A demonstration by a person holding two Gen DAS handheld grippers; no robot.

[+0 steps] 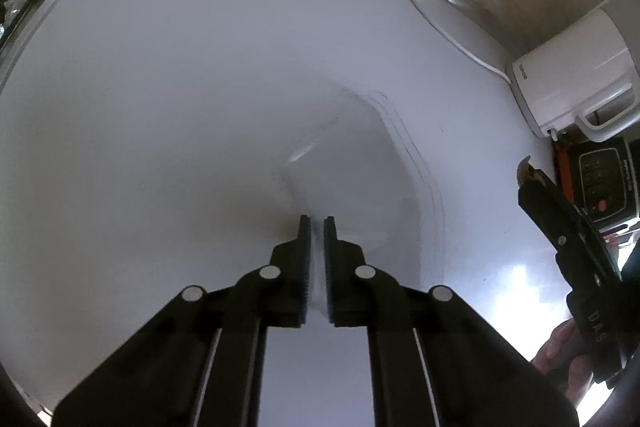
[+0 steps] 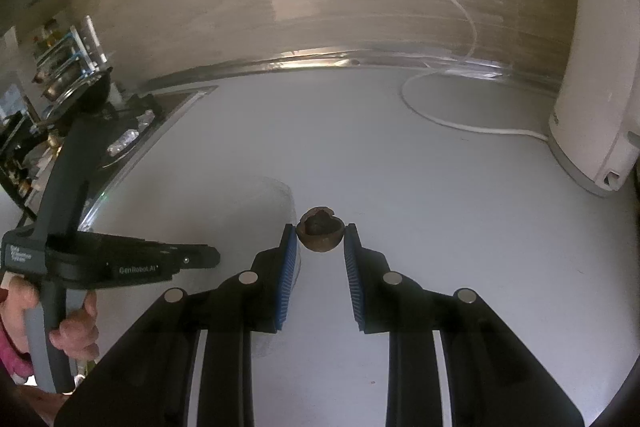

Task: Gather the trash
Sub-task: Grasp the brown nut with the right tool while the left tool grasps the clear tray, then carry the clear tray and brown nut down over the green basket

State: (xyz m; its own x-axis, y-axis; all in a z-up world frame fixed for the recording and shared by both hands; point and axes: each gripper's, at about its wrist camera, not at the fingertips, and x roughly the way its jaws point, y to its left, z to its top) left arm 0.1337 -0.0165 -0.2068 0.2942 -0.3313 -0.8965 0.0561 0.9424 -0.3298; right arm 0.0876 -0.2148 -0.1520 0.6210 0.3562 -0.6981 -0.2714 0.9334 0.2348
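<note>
A brown nut shell [image 2: 320, 233], half open and dark inside, is clamped between the blue pads of my right gripper [image 2: 320, 247] just above the white counter [image 2: 420, 187]. The left wrist view shows that gripper [image 1: 530, 183] at the right edge with the shell [image 1: 527, 169] at its tip. My left gripper [image 1: 317, 227] points steeply down at the counter [image 1: 180, 107], its jaws closed on a fold of clear plastic film [image 1: 360, 147] that lies wrinkled ahead of the tips. In the right wrist view the left gripper [image 2: 214, 259] sits at the lower left, with the clear plastic [image 2: 276, 203] beside its tip.
A white kettle-like appliance [image 1: 572, 87] [image 2: 596, 107] stands at the right with a white cable [image 2: 440, 119] curling over the counter. A black box with an orange edge [image 1: 600, 183] sits behind it. A recessed area with clutter [image 2: 128, 139] lies at the left. A hand [image 2: 76, 335] holds the left gripper's handle.
</note>
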